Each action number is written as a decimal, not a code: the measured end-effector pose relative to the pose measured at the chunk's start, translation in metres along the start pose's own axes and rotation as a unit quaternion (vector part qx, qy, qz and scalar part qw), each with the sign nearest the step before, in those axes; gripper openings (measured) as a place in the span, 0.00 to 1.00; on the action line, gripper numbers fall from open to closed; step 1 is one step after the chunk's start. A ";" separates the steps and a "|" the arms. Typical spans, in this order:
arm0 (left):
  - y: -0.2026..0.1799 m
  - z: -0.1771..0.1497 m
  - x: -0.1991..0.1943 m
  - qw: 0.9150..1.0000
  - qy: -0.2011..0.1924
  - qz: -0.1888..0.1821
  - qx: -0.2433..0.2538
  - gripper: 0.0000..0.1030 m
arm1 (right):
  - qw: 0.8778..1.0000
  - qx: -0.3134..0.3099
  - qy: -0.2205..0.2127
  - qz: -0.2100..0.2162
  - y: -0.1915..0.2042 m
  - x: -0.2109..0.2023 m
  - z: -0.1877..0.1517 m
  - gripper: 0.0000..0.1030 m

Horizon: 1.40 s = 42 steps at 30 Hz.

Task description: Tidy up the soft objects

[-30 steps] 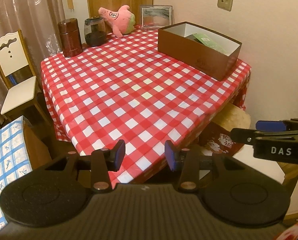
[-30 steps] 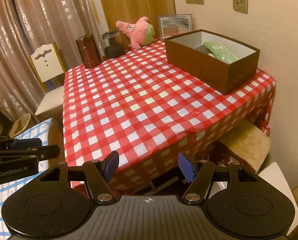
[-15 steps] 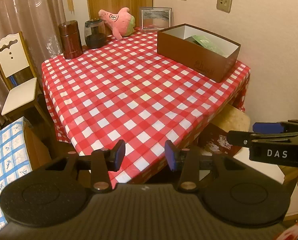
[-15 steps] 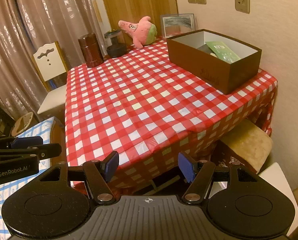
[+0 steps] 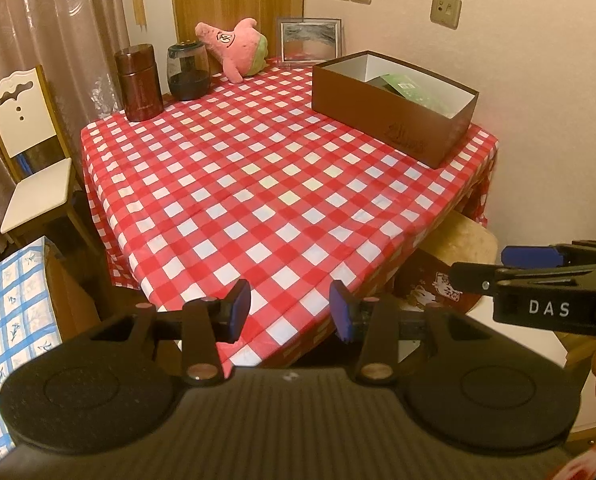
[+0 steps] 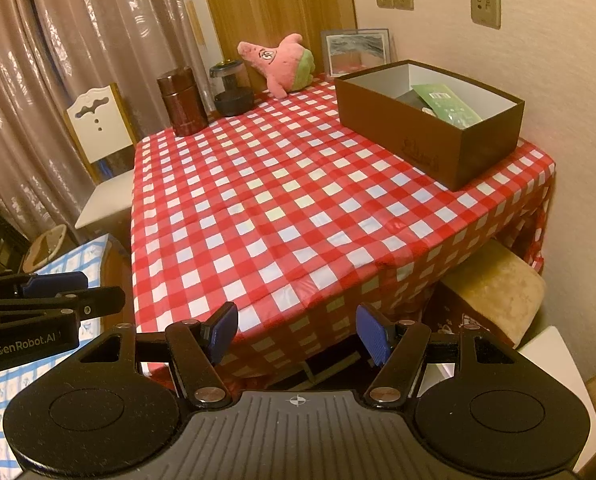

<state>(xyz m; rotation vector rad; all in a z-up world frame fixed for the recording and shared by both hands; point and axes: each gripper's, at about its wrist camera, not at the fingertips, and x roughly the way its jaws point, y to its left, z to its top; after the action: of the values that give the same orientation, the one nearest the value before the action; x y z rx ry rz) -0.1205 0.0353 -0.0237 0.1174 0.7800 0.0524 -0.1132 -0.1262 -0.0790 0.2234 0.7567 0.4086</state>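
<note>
While most of both views is filled by the desk (image 5: 258,184) under its red-and-white checked cloth, its wide middle carries nothing, and everything stands along the far edge and the right side. Next in size is the brown box (image 6: 429,128), open-topped at the right corner against the wall, with a green packet (image 6: 445,104) and something dark showing inside; whether any soft thing lies in it cannot be told. Beyond it, a framed picture (image 5: 309,40) leans on the wall, and a dark brown canister (image 5: 138,82) and a glass jar (image 5: 188,70) stand at the far left. The pink plush toy (image 5: 234,46) lies at the far edge between jar and picture, well apart from the box and outside it. If the box is where soft things belong, the plush is left to go; if the far edge is its place, it already lies there. The left tool (image 5: 290,310) and right tool (image 6: 296,334) hang off the near edge, each spread and holding nothing.
</note>
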 end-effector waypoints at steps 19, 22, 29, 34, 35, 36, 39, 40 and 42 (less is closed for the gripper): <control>0.000 0.004 0.000 1.000 -0.002 -0.002 0.001 0.39 | 1.000 -0.001 0.001 0.000 0.002 0.000 0.000 0.64; 0.001 0.004 0.000 1.000 -0.003 -0.002 0.002 0.39 | 1.000 -0.001 0.001 0.000 0.002 -0.001 0.000 0.64; 0.001 0.004 0.001 1.000 -0.003 -0.002 0.001 0.39 | 1.000 -0.001 0.001 0.000 0.002 0.000 0.001 0.64; 0.002 0.004 0.001 1.000 -0.003 -0.002 0.001 0.39 | 1.000 -0.001 0.001 0.000 0.002 0.001 0.001 0.64; 0.001 0.004 0.001 1.000 -0.003 -0.002 0.002 0.39 | 1.000 -0.001 0.000 0.001 0.002 0.001 0.001 0.64; 0.001 0.005 0.001 1.000 -0.004 -0.002 0.001 0.39 | 1.000 -0.001 0.000 0.000 0.002 0.001 0.001 0.64; 0.003 0.005 0.001 1.000 -0.003 -0.002 0.002 0.39 | 1.000 -0.001 0.000 0.001 0.002 0.001 0.001 0.64; 0.003 0.005 0.001 1.000 -0.003 -0.002 0.002 0.39 | 1.000 -0.001 0.001 0.001 0.002 0.000 0.001 0.64; 0.002 0.006 0.001 1.000 -0.004 -0.002 0.002 0.39 | 1.000 -0.001 0.000 0.000 0.002 0.001 0.001 0.64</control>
<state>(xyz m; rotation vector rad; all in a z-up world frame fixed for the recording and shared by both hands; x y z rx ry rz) -0.1155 0.0369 -0.0195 0.1193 0.7730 0.0468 -0.1125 -0.1241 -0.0779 0.2218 0.7572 0.4101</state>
